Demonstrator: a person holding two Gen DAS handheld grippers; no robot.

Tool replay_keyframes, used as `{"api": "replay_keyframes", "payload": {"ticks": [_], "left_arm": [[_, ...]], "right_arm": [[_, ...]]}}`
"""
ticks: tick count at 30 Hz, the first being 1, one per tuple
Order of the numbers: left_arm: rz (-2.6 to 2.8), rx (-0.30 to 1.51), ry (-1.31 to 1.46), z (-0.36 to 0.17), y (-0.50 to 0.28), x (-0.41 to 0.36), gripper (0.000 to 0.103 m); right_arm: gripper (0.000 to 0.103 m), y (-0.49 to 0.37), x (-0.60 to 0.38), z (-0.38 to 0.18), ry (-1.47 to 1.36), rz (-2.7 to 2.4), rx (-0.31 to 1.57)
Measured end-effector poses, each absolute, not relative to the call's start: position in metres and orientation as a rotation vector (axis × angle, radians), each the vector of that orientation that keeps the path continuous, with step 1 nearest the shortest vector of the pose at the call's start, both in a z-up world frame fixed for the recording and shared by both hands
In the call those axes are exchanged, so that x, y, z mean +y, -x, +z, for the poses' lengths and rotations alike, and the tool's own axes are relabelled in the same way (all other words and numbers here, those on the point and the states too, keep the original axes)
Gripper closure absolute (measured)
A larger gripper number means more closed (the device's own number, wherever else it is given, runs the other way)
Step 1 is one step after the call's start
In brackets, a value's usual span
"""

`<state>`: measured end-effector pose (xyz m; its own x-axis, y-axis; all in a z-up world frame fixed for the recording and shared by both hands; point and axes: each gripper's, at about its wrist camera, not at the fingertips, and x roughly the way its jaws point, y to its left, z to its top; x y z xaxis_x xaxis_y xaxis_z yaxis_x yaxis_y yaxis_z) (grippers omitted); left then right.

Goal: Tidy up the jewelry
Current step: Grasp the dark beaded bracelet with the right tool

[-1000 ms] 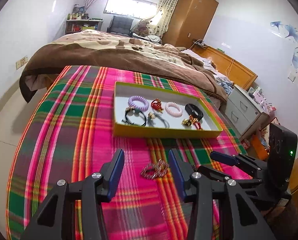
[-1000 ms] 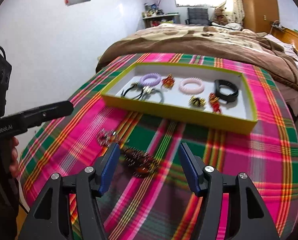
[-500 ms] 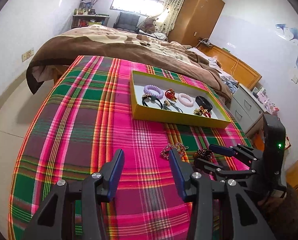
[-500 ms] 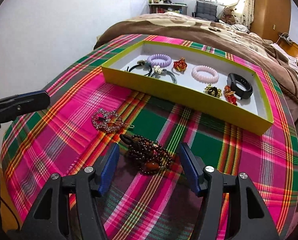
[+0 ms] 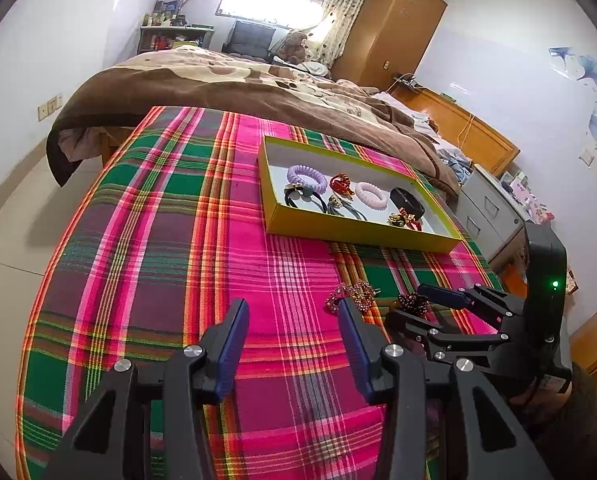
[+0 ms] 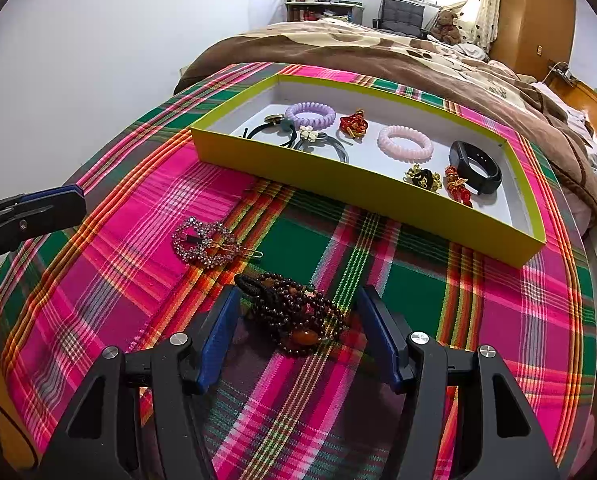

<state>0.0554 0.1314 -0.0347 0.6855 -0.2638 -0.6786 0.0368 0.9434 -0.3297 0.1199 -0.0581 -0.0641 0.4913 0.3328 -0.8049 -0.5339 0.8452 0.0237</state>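
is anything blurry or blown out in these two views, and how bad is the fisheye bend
Left wrist view: the window is blown out, and the plaid cloth bows strongly at the edges. Right wrist view: sharp on the bead bracelet, dark vignette in the corners, yellow tray rim curved.

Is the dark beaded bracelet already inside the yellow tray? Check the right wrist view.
No, the dark beaded bracelet lies on the plaid cloth, in front of the yellow tray, between the closing jaws of the right hand-held gripper.

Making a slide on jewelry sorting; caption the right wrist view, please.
Right gripper closing around a dark beaded bracelet on plaid cloth, yellow tray beyond.
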Motion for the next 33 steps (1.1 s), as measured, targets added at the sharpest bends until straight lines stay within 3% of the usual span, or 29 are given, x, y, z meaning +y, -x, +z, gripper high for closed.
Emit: {"api": "replay_keyframes", "payload": {"ticks": [3,10,14,16,33], "left_arm": [[-0.184,0.804,0.3,-0.037,-0.058,0.129,0.057],[-0.212,0.818,0.288,-0.04,-0.064,0.121,0.057],[-0.23,0.832,0.276,-0.043,-0.07,0.115,0.057],[-0.246,0.835,0.267,-0.044,-0.074,0.11,0.057],[-0.29,0.878,0.071,-0.054,-0.11,0.063,0.057]], "right_arm": [[0.06,-0.118,-0.058,-0.063,0.238,0.53,0.912],[0.077,-0.115,-0.061,-0.061,0.229,0.522,0.909],[0.078,-0.116,-0.066,-0.06,0.209,0.518,0.912],[0.083,-0.115,-0.07,-0.057,0.192,0.507,0.902],[0.082,-0.107,-0.109,-0.041,0.087,0.481,0.88]]}}
